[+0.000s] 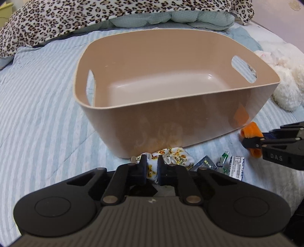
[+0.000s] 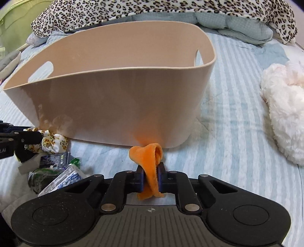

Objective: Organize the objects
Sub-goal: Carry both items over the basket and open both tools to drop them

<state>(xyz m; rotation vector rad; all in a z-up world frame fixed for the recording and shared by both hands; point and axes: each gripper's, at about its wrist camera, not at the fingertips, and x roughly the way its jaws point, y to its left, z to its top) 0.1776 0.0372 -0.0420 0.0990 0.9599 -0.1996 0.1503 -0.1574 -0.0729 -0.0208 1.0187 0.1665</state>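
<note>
A beige plastic basket [image 1: 190, 121] with handle holes stands on the striped bed, its inside bare; it also shows in the right wrist view [image 2: 114, 106]. My left gripper [image 1: 152, 161] is shut on a white floral scrunchie [image 1: 174, 154] just in front of the basket's near wall; the scrunchie also shows in the right wrist view [image 2: 51, 142]. My right gripper [image 2: 151, 167] is shut on an orange fuzzy band [image 2: 150, 157], low before the basket's right corner. It shows in the left wrist view [image 1: 250, 140] held by the right gripper [image 1: 247, 142].
Several small packets [image 1: 224, 163] lie on the bed between the grippers, also in the right wrist view [image 2: 55, 169]. A white plush toy [image 2: 283, 110] lies to the right. A leopard-print blanket [image 1: 95, 13] and a blue quilt [image 1: 190, 19] are piled behind the basket.
</note>
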